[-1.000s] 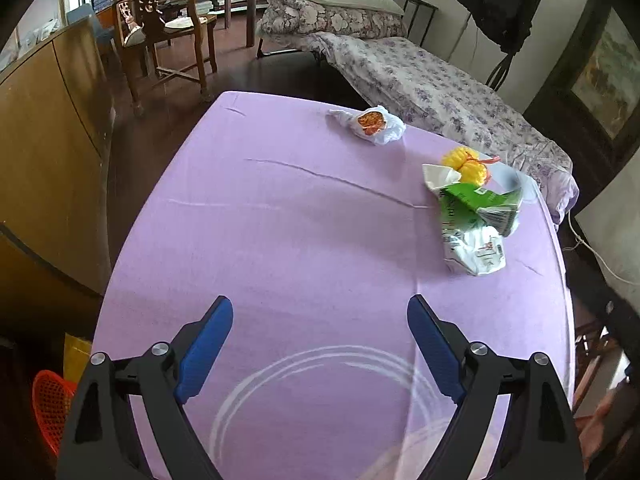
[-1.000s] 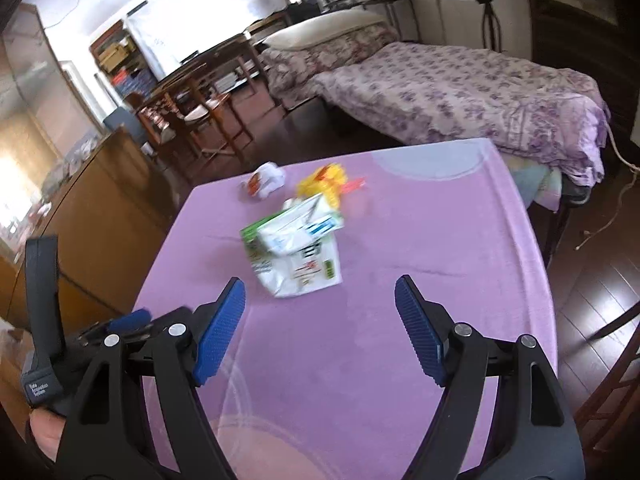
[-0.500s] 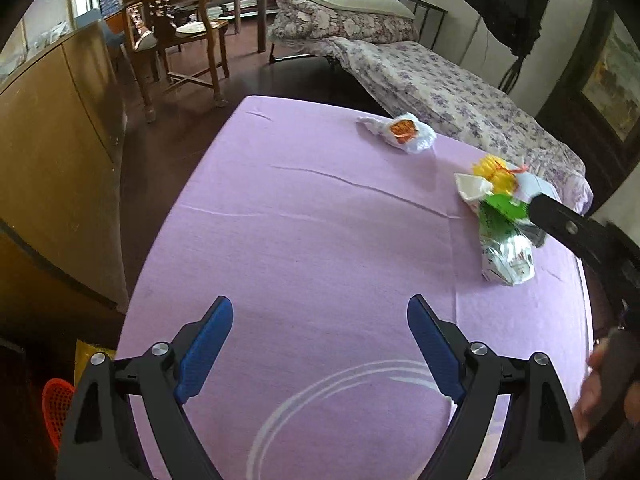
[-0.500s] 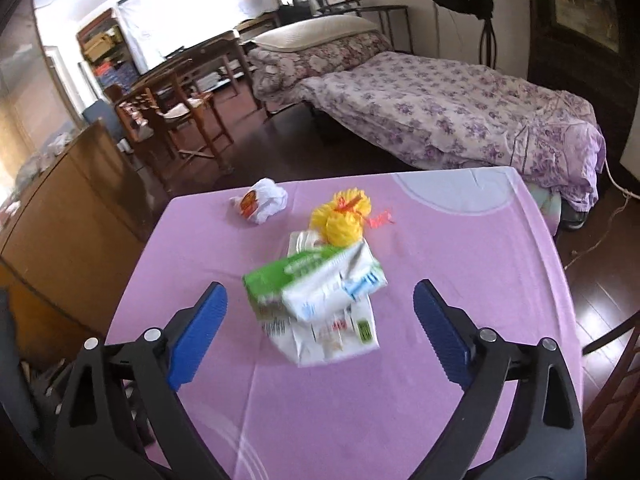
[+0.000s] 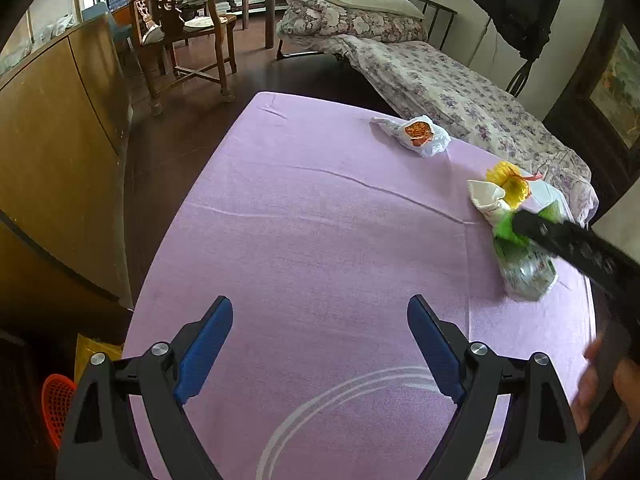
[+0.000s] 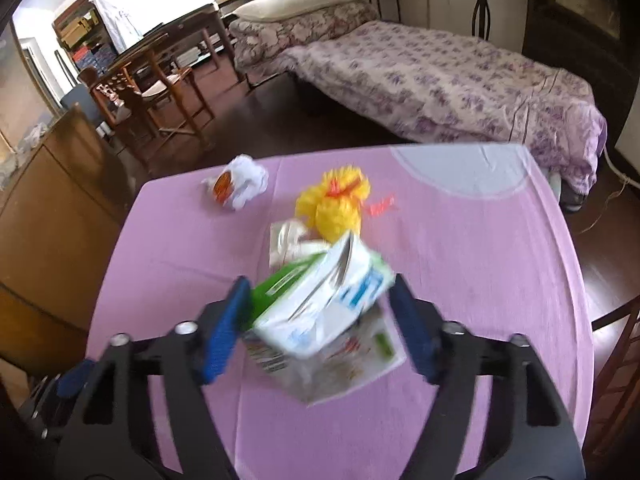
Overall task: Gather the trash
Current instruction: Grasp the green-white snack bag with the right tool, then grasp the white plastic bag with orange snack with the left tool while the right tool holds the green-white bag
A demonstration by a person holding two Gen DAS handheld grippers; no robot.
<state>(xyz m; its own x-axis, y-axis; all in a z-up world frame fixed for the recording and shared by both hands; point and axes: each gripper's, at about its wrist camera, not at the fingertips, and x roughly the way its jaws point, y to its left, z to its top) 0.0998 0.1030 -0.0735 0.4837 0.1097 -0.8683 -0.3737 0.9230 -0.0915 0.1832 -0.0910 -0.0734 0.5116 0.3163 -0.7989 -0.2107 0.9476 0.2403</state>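
A purple-clothed table [image 5: 320, 240] holds trash. A crumpled white bag with an orange print [image 5: 420, 135] lies at the far side; it also shows in the right wrist view [image 6: 238, 184]. A yellow wad [image 6: 338, 208] and a white scrap [image 6: 286, 240] lie behind a green and white carton [image 6: 320, 304] on a flat printed packet [image 6: 352, 364]. My right gripper [image 6: 320, 328] is open with the carton between its blue pads [image 6: 222, 332]. In the left wrist view its black finger [image 5: 576, 244] crosses the carton [image 5: 506, 230]. My left gripper [image 5: 320, 344] is open and empty over the near table.
A wooden cabinet [image 5: 52, 152] stands left of the table. A wooden chair [image 5: 180, 36] and a bed with a floral cover [image 5: 440, 80] lie beyond. An orange basket [image 5: 58, 400] and a yellow bag [image 5: 94, 354] sit on the floor at lower left.
My right gripper has moved forward and down onto the trash pile, and its jaws now straddle the carton and have narrowed. My left gripper has shifted slightly and stays open.
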